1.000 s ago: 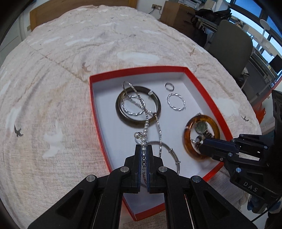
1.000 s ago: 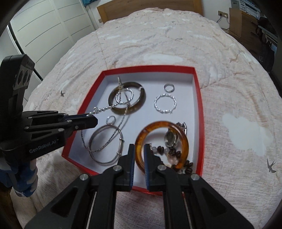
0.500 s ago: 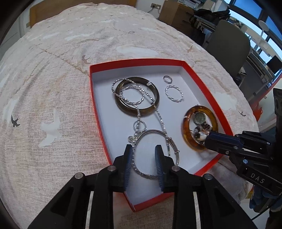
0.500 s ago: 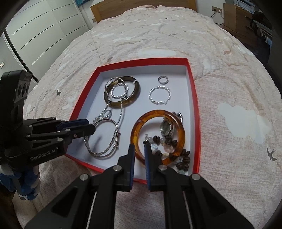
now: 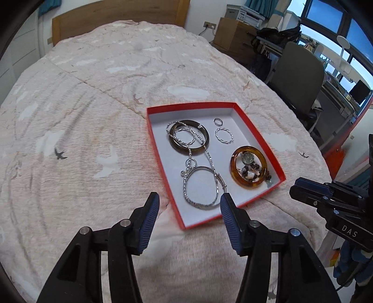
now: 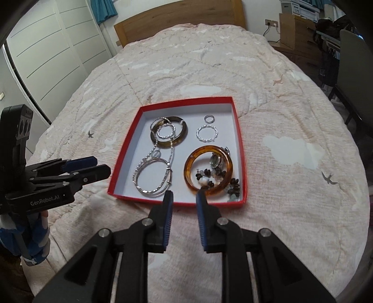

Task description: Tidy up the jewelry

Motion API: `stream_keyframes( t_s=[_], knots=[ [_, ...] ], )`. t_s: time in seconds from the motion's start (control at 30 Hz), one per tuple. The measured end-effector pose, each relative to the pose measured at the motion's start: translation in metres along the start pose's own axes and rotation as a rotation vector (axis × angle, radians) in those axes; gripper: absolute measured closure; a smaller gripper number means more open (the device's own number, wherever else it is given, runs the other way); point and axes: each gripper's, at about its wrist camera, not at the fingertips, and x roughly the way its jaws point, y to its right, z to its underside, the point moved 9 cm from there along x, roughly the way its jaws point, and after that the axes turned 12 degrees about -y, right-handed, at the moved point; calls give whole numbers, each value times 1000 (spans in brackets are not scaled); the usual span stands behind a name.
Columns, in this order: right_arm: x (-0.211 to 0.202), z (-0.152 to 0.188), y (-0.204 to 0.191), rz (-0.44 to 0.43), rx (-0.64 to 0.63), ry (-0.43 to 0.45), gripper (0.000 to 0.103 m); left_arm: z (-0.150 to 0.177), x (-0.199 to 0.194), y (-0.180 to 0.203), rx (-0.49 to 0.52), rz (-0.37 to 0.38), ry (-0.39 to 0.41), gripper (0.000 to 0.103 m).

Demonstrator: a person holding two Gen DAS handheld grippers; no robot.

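A red box with a white floor lies on the bed. In it are a dark bangle, a silver chain draped over it, a silver bangle, a twisted silver hoop, a small ring, and an amber bangle around a watch and dark beads. My left gripper is open and empty, back from the box's near edge. My right gripper is open and empty at the box's near edge.
The bed has a beige quilt with bird prints and a wooden headboard. White wardrobe doors stand to the left. An office chair, a desk and drawers stand to the right.
My left gripper let go of the silver chain, which now lies in the box, then opened wide and drew back. My right gripper opened a little and also drew back.
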Motion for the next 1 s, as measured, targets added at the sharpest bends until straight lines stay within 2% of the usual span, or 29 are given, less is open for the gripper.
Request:
stream_keyframes(
  t_s=[0.13, 0.3, 0.43, 0.57, 0.77, 0.83, 1.0],
  knots=[
    [-25, 11, -18, -2, 11, 48, 70, 16, -23, -3, -10, -35, 26, 37],
    [-52, 24, -43, 14, 22, 102, 61, 37, -53, -8, -13, -108, 64, 33],
    [-70, 34, -59, 33, 48, 141, 46, 52, -80, -16, -24, -158, 105, 27],
    [-82, 46, -74, 44, 88, 163, 37, 71, -106, -29, -51, -195, 134, 24],
    [-92, 59, -101, 75, 76, 181, 32, 95, -143, -53, -94, -265, 191, 23],
    [-95, 61, -111, 78, 67, 190, 32, 101, -158, -63, -108, -294, 224, 18],
    [-97, 67, -134, 82, 35, 192, 32, 117, -186, -82, -147, -302, 283, 13]
  ],
)
